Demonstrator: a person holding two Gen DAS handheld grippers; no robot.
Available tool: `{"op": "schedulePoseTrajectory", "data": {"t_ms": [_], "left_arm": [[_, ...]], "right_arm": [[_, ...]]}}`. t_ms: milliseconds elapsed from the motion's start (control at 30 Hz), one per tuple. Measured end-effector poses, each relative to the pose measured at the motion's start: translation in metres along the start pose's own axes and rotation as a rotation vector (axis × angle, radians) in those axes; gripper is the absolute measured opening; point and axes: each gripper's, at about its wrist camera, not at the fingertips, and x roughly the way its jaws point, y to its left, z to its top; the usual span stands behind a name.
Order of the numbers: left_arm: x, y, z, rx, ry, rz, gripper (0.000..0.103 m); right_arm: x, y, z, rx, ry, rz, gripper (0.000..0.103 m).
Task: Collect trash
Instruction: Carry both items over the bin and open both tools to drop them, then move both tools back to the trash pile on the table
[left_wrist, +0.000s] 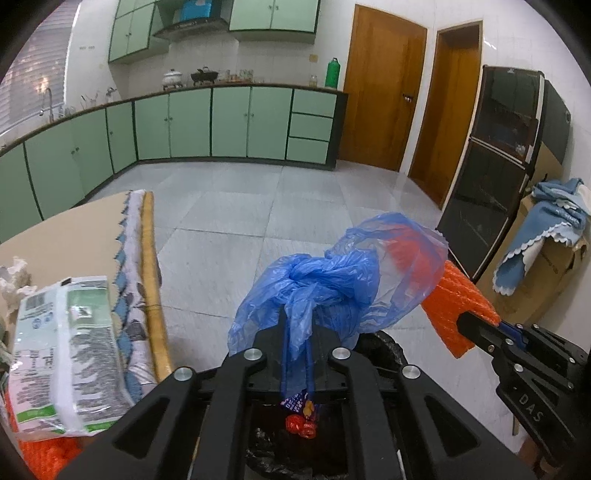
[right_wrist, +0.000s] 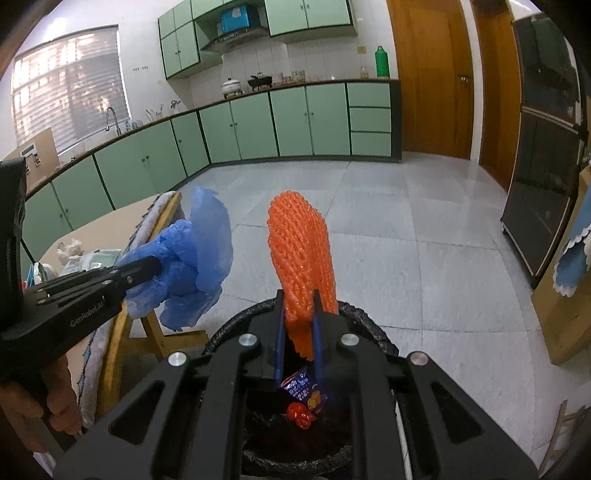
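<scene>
My left gripper is shut on a crumpled blue plastic bag, which bulges up past its fingertips. The same blue bag shows at the left of the right wrist view. My right gripper is shut on an orange foam net that stands upright between its fingers; the orange net also shows at the right of the left wrist view. Both grippers hang over a black-lined trash bin. Inside it lie a purple wrapper and a red wrapper.
A table with a patterned cloth stands at the left, holding a green-and-white packet and more orange netting. A dark glass cabinet and a cardboard box under blue cloth stand at the right. Tiled floor lies ahead.
</scene>
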Motion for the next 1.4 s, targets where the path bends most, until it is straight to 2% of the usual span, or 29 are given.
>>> {"op": "schedulePoseTrajectory", "data": {"t_ms": [67, 133, 200, 400, 600, 667, 700, 833, 1100, 1267, 1400], "left_arm": [[0.002, -0.001, 0.0, 0.007, 0.005, 0.0, 0.016], [0.005, -0.002, 0.001, 0.013, 0.009, -0.001, 0.031], [0.006, -0.002, 0.001, 0.012, 0.013, -0.001, 0.036], [-0.003, 0.005, 0.002, -0.002, -0.002, 0.012, 0.044], [-0.039, 0.027, 0.007, -0.014, -0.08, 0.074, 0.056], [-0.055, 0.037, 0.008, -0.014, -0.109, 0.1, 0.06], [-0.066, 0.044, 0.008, -0.018, -0.128, 0.119, 0.064], [-0.106, 0.071, 0.004, -0.028, -0.189, 0.201, 0.072], [-0.177, 0.136, -0.025, -0.088, -0.244, 0.371, 0.075], [-0.199, 0.178, -0.044, -0.138, -0.243, 0.477, 0.075], [-0.206, 0.201, -0.059, -0.164, -0.232, 0.531, 0.075]], "right_arm": [[0.005, -0.001, -0.001, 0.002, 0.013, -0.002, 0.024], [0.01, 0.0, 0.001, 0.001, 0.023, -0.004, 0.032], [0.013, -0.002, 0.002, -0.002, 0.032, -0.011, 0.04], [0.009, -0.002, 0.002, -0.008, 0.021, -0.022, 0.052], [-0.01, 0.008, 0.007, -0.026, -0.033, -0.033, 0.075], [-0.018, 0.017, 0.01, -0.033, -0.058, -0.028, 0.089], [-0.023, 0.022, 0.012, -0.036, -0.076, -0.028, 0.091], [-0.038, 0.045, 0.02, -0.024, -0.106, 0.028, 0.095], [-0.049, 0.111, 0.031, -0.085, -0.143, 0.157, 0.095], [-0.039, 0.159, 0.031, -0.133, -0.111, 0.237, 0.095], [-0.03, 0.197, 0.025, -0.18, -0.079, 0.286, 0.095]]}}
